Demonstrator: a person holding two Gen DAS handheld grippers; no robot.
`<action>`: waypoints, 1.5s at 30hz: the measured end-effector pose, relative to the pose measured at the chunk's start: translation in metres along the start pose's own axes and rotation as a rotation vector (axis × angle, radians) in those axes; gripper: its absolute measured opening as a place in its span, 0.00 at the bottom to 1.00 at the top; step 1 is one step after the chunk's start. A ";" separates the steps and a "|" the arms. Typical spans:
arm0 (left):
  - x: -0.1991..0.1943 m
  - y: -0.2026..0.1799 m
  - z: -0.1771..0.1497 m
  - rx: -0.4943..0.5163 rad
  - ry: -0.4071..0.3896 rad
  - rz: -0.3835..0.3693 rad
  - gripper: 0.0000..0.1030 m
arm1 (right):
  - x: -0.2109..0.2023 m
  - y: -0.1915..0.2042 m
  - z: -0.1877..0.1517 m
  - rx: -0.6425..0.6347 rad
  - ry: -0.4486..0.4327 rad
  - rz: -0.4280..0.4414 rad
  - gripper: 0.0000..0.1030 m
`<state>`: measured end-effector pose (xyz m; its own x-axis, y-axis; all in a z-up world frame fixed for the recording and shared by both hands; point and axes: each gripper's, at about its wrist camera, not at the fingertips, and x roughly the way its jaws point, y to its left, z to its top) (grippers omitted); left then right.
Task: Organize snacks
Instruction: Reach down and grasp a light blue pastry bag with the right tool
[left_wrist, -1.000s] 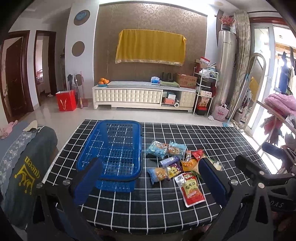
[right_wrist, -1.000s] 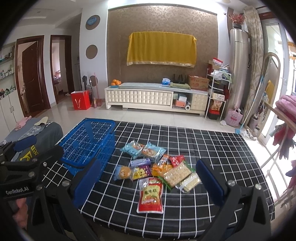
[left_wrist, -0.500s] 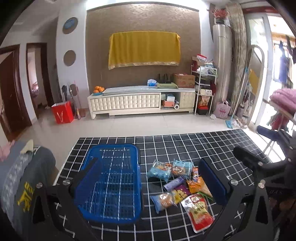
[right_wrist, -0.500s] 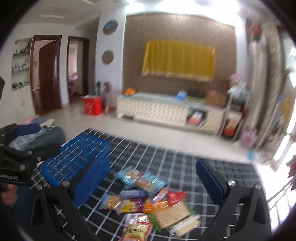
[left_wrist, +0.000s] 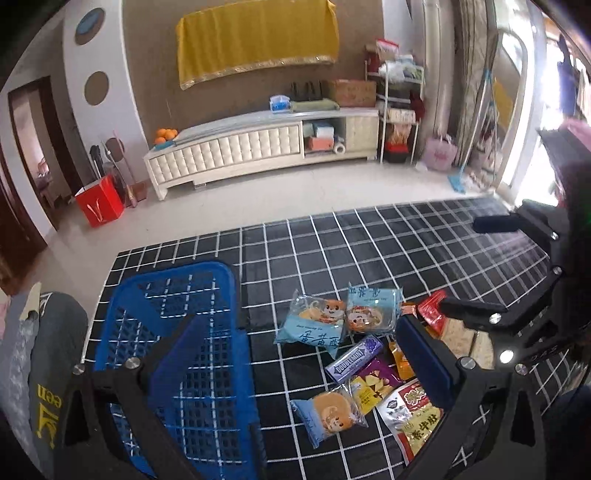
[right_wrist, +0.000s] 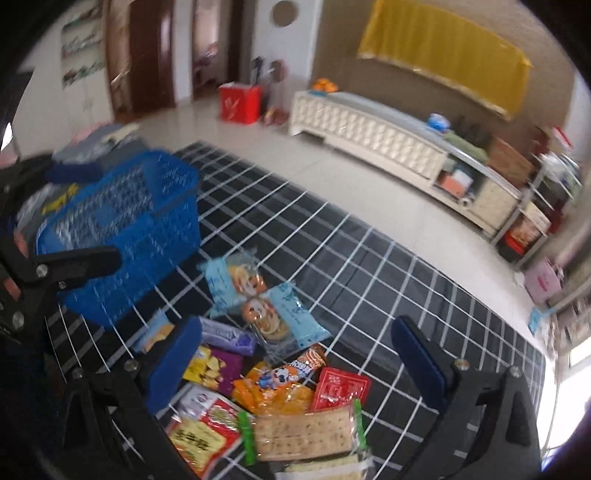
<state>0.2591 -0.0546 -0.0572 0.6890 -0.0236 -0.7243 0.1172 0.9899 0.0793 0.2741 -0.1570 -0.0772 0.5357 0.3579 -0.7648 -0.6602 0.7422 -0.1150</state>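
Blue basket (left_wrist: 173, 332) beside snack packets (left_wrist: 354, 354)

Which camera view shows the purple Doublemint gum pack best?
The left wrist view shows the Doublemint gum pack best: it is sharp, unobstructed, and its label is readable. In the right wrist view, the same pack is blurred, its label is unreadable, and one end is hidden behind a blue finger pad.
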 end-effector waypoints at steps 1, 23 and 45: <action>0.007 -0.003 -0.001 0.006 0.016 0.004 1.00 | 0.005 -0.001 0.000 -0.019 0.006 -0.001 1.00; 0.086 -0.024 -0.023 0.110 0.185 0.144 1.00 | 0.153 0.001 -0.002 -0.147 0.207 0.171 0.95; 0.110 -0.029 0.039 0.081 0.325 -0.090 1.00 | 0.030 -0.075 -0.052 0.545 0.024 0.043 0.70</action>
<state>0.3592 -0.0915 -0.1128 0.4110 -0.0517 -0.9101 0.2328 0.9712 0.0500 0.3118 -0.2315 -0.1244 0.4983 0.3860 -0.7764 -0.3092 0.9157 0.2568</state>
